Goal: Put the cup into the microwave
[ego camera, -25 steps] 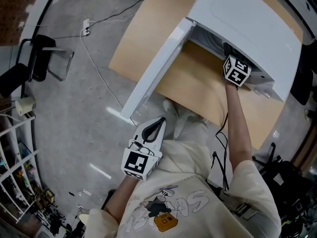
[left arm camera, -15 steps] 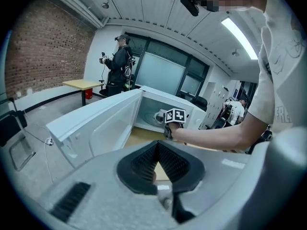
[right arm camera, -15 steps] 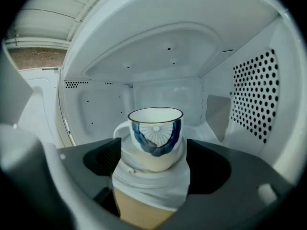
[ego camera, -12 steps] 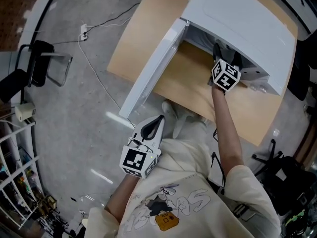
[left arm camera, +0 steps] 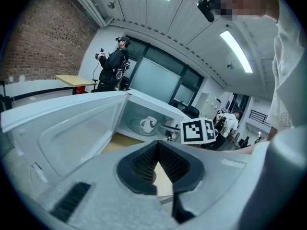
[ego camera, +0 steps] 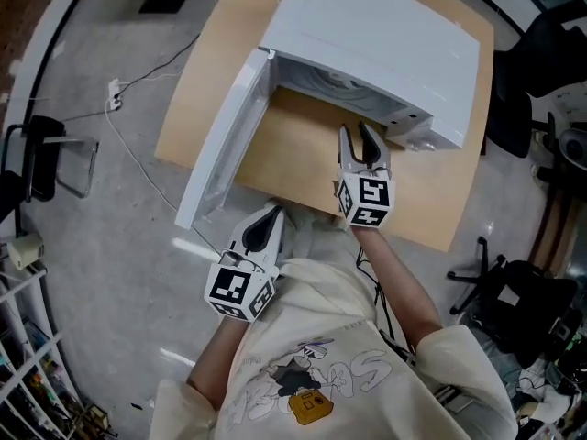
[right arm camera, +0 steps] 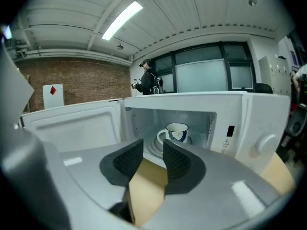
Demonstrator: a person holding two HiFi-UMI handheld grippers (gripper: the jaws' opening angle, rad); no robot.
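Observation:
A white cup [right arm camera: 176,131] with blue marks stands on the turntable inside the open white microwave [ego camera: 385,35], and it also shows as the cup [left arm camera: 147,124]. The microwave door [ego camera: 225,145] hangs open to the left. My right gripper [ego camera: 358,137] is outside the cavity, over the wooden table in front of the opening. Its jaws are closing, with a gap left and nothing between them [right arm camera: 153,150]. My left gripper [ego camera: 273,212] hovers off the table's near edge, below the door, shut and empty [left arm camera: 157,146].
The microwave sits on a wooden table [ego camera: 440,200] with bare concrete floor around it. A cable [ego camera: 138,145] runs across the floor at left near a black chair [ego camera: 37,159]. Another black chair [ego camera: 523,90] stands at right. A person [left arm camera: 115,63] stands far behind.
My right gripper has pulled back out of the microwave cavity toward me, and its jaws have narrowed. The left gripper shifted slightly. The cup stays inside.

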